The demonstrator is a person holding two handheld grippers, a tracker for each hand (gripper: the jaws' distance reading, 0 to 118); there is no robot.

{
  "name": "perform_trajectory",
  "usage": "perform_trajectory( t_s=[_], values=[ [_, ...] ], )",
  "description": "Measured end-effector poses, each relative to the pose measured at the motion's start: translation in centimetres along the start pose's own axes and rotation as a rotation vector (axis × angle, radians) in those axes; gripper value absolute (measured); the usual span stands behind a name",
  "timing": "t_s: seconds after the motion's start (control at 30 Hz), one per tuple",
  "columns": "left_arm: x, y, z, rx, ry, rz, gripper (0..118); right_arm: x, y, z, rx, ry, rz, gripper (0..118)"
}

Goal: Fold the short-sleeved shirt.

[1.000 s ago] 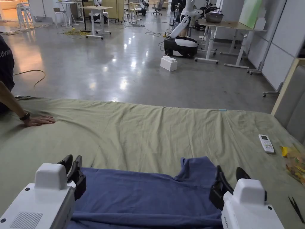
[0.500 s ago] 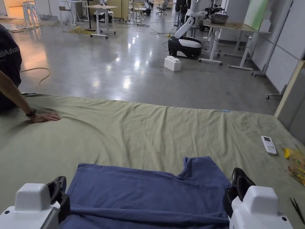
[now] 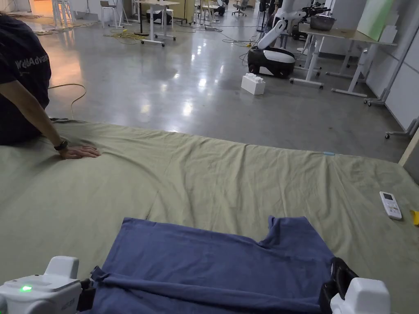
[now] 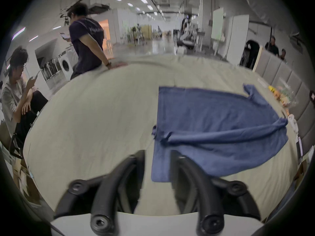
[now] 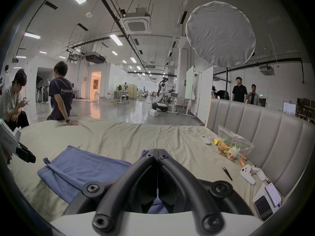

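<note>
A blue short-sleeved shirt [image 3: 212, 261] lies spread on the green bed sheet [image 3: 204, 176], with a raised fold ridge across its near part. My left gripper [image 3: 88, 292] is off the shirt's left edge by the ridge's end. In the left gripper view its jaws [image 4: 157, 154] stand open over the shirt's [image 4: 213, 120] edge, holding nothing. My right gripper [image 3: 339, 276] is at the shirt's right edge. In the right gripper view it [image 5: 156, 150] is shut, with blue cloth [image 5: 85, 163] at its tips and beneath it, apparently pinching the edge.
A person sits at the bed's far left corner, hand [image 3: 77, 152] flat on the sheet. On the right lie a white remote [image 3: 390, 205], a snack bag [image 5: 231, 147], black tweezers [image 5: 227, 173] and a white controller [image 5: 250, 173]. The padded headboard [image 5: 255, 129] bounds the right side.
Both grippers have drawn back toward the bed's near edge. The right jaws, apart a second ago, are now together. The head camera has shifted as well.
</note>
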State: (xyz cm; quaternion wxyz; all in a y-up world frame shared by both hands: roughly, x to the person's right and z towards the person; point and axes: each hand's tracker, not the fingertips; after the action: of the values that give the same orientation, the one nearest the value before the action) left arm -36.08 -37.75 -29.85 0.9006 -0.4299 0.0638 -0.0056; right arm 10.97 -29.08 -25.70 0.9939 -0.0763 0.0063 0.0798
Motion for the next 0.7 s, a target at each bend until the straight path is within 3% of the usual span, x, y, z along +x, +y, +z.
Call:
perform_trajectory(
  t_s=[0.1,0.13,0.37,0.43,0.53,0.57,0.63,0.7],
  values=[
    [-0.5,0.2,-2.3,-0.079,-0.043,0.054,69,0.2,-1.2,-0.2,-0.029,-0.004,0.007,1],
    [0.3,0.5,-1.2,-0.102,-0.057,0.078,73,0.2,-1.6,-0.3,-0.042,-0.008,0.014,1],
    [1.1,-0.5,-3.5,-0.239,-0.032,0.106,76,1.2,-3.0,-0.1,-0.097,-0.024,0.029,1],
    [-1.4,-1.5,-8.0,-0.205,-0.026,0.098,75,1.6,-3.2,0.1,-0.107,-0.033,0.029,1],
    [-1.0,-0.9,-7.3,-0.222,-0.013,0.075,63,2.4,-3.6,0.6,-0.112,-0.047,0.017,1],
    [-0.8,-0.7,-6.8,-0.214,-0.009,0.061,54,2.7,-3.8,0.7,-0.124,-0.052,0.006,1],
    [-0.2,-1.0,-6.6,-0.193,-0.034,0.024,20,3.1,-4.1,0.8,-0.133,-0.059,0.002,1],
    [1.3,-1.3,-5.5,-0.184,-0.064,0.001,10,3.6,-4.4,1.0,-0.14,-0.061,-0.004,1]
  ],
)
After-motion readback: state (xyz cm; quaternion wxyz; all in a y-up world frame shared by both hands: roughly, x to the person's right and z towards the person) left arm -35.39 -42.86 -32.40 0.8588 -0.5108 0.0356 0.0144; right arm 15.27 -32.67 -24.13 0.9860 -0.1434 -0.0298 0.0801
